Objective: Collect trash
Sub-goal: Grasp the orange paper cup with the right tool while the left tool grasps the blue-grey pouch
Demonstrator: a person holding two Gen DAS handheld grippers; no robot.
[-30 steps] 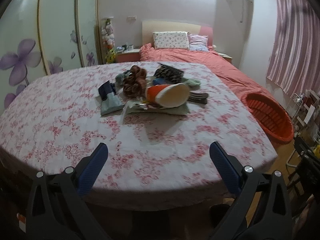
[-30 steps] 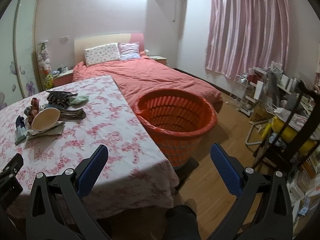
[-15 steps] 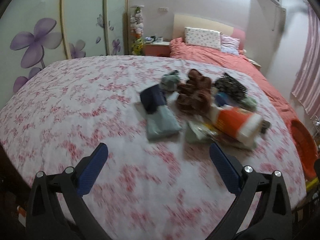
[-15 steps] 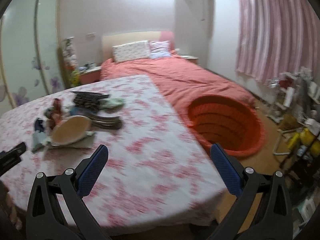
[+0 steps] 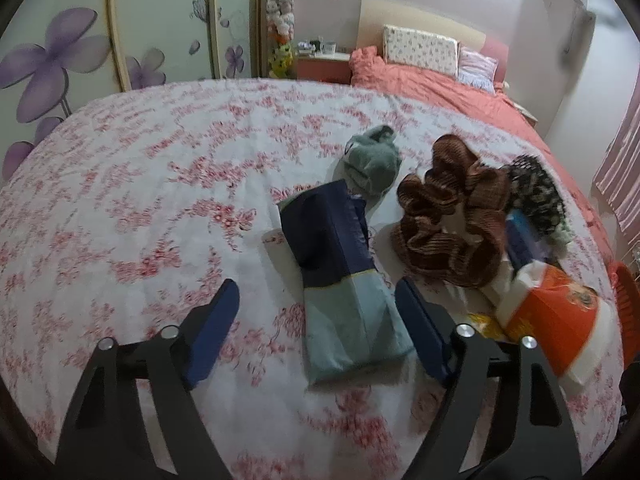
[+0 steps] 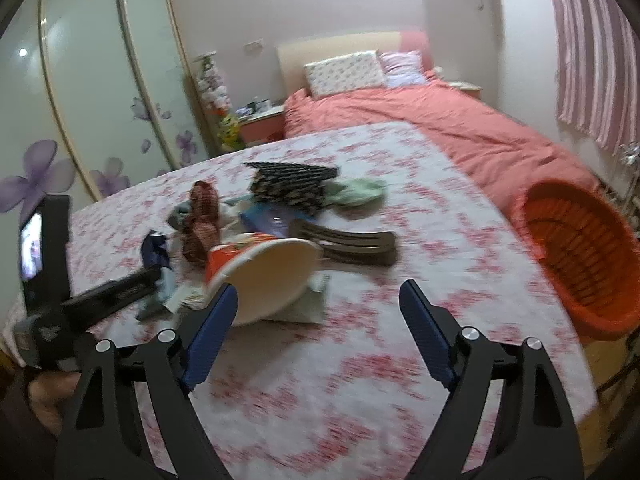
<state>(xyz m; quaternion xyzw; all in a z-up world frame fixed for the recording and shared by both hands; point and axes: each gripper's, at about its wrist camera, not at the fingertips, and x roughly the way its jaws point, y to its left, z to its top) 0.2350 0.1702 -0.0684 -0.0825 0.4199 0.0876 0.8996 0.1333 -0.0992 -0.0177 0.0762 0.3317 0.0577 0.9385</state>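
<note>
The surface [image 5: 120, 208], under a cloth with red flowers, fills most of both views, and a bed with a coral cover [image 6: 460, 120] lies beyond it. An orange basket [image 6: 580, 256] stands past the surface's right edge. The trash sits heaped near the middle: an orange and white paper bowl [image 6: 264, 272] on its side, a brown ruffled wrapper [image 5: 452, 216], and a blue and grey pouch [image 5: 344, 280]. The left tongs [image 5: 318, 312] have just been closing but stand apart, empty, with the pouch's near end between the jaws, untouched. The right tongs [image 6: 318, 320] have likewise been closing, are still apart and hold nothing, just short of the bowl.
</note>
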